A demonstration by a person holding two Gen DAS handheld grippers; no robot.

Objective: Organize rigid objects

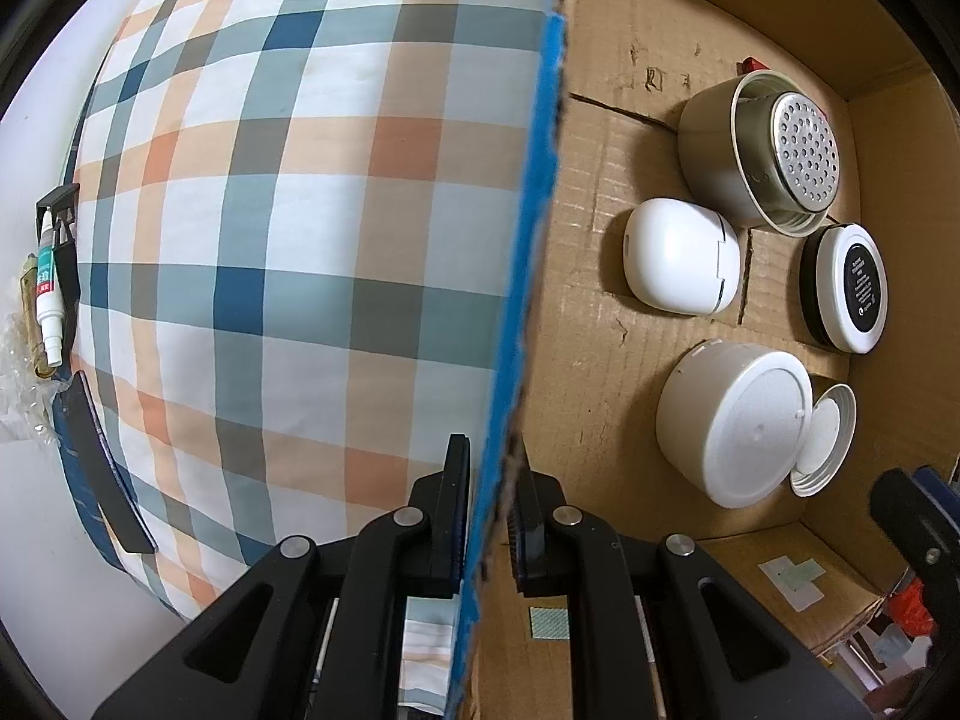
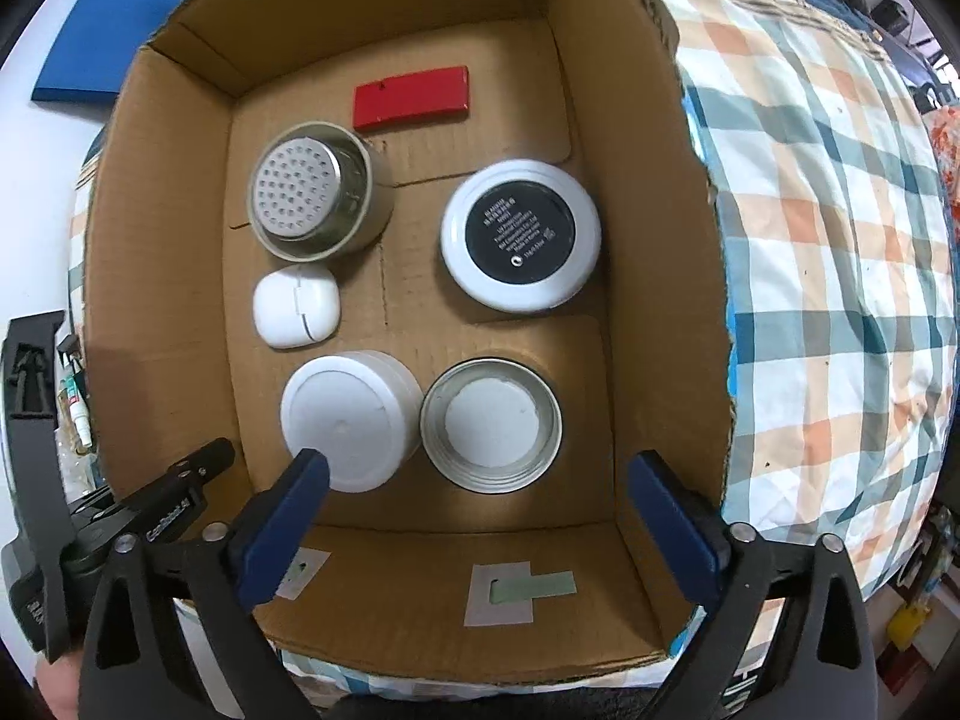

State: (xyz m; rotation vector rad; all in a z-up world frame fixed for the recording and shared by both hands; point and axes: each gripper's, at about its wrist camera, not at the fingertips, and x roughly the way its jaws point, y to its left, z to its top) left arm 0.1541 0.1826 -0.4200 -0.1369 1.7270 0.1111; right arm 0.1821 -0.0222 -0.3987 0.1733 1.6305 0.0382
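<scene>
A cardboard box [image 2: 654,276] sits on a checked bed cover. Inside lie a metal strainer cup [image 2: 315,198], a white earbud case [image 2: 295,306], a white jar [image 2: 348,420], an upturned white lid [image 2: 491,423], a round white tin with a black label [image 2: 519,233] and a red flat block [image 2: 411,97]. My left gripper [image 1: 489,516] is shut on the box's left wall [image 1: 528,252]. My right gripper [image 2: 480,501] is open and empty above the box's near end, over the jar and lid.
The checked bed cover [image 1: 288,228] surrounds the box. A small tube and bottle [image 1: 48,294] lie at the bed's far edge. A blue board [image 2: 102,36] lies beyond the box. The left gripper's body [image 2: 144,504] shows at the box's left wall.
</scene>
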